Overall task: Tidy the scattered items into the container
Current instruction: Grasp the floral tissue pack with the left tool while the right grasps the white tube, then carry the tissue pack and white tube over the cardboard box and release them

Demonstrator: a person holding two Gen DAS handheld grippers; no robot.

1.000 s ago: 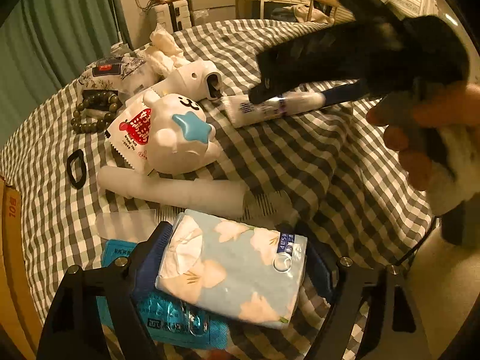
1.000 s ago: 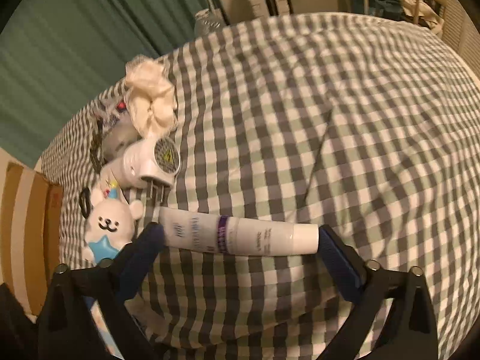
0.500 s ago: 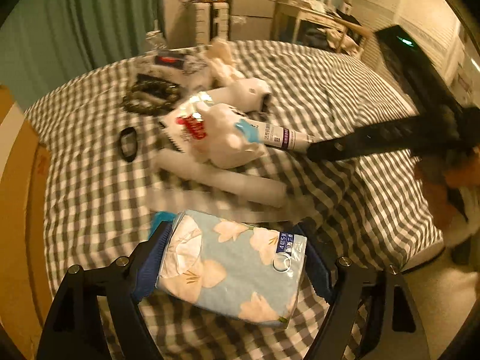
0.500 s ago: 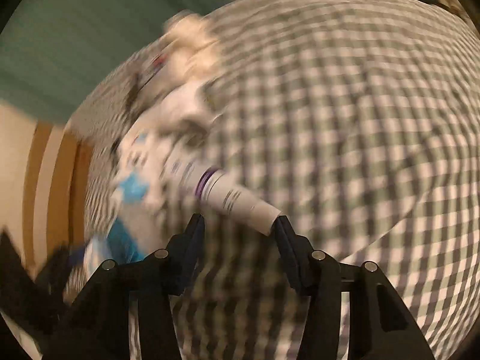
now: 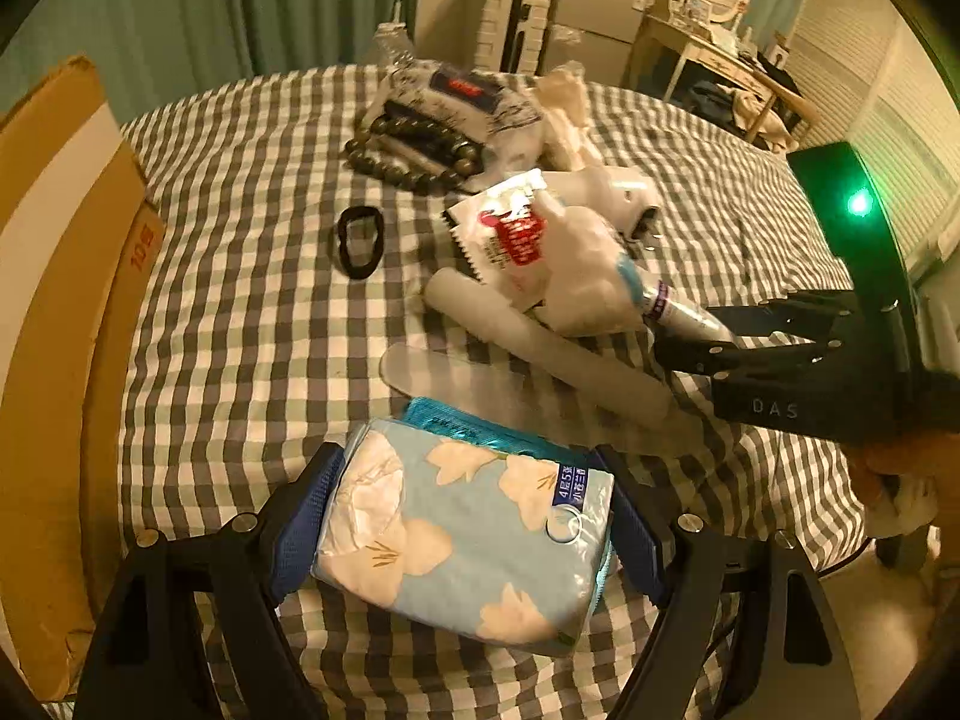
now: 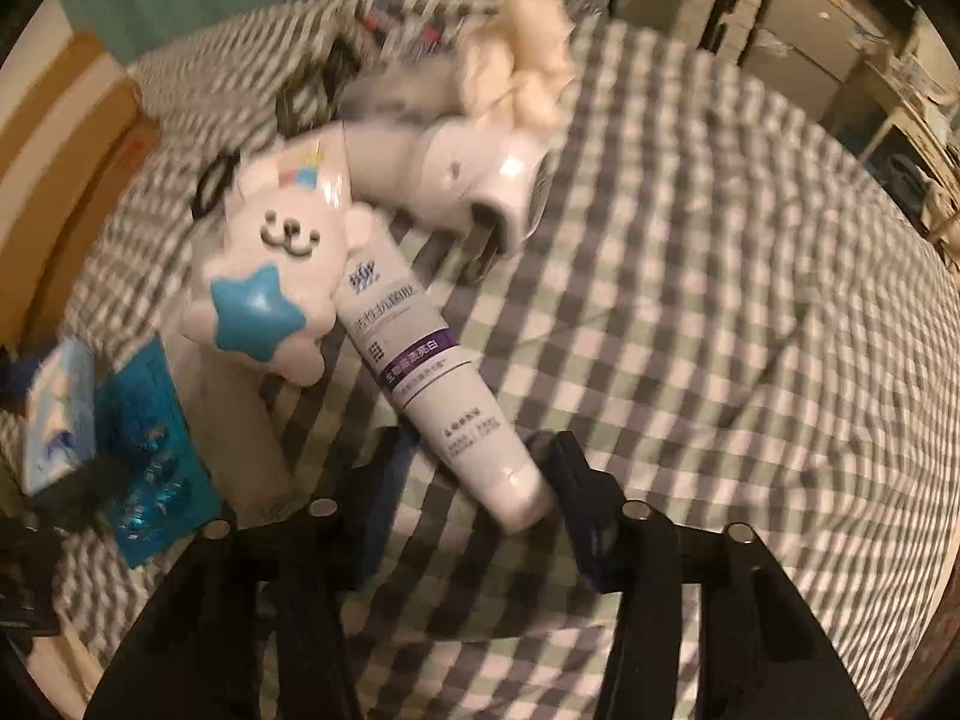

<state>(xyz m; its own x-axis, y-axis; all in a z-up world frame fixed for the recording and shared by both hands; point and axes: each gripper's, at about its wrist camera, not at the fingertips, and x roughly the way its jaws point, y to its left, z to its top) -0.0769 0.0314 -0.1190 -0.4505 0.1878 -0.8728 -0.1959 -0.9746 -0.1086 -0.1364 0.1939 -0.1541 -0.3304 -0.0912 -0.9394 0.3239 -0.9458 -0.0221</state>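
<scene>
My left gripper is shut on a light-blue flowered tissue pack and holds it just above the checked cloth. The cardboard box stands at the far left. A white tube with a purple band lies slanted, its flat end under a white bear toy. Its cap end sits between the fingers of my right gripper, which is half drawn in. The cap touches the right pad, and cloth shows between it and the left pad. The left wrist view shows that gripper around the tube.
On the cloth lie a blue foil packet, a long white cylinder, a red-and-white sachet, a white hair dryer, a bead string, a black hair tie and a cream cloth. Furniture stands behind the table.
The right jaws narrowed from wide, with the tube crosswise between them, to half-width around its cap end, and the gripper rolled. The left gripper swung towards the box, still holding the tissue pack.
</scene>
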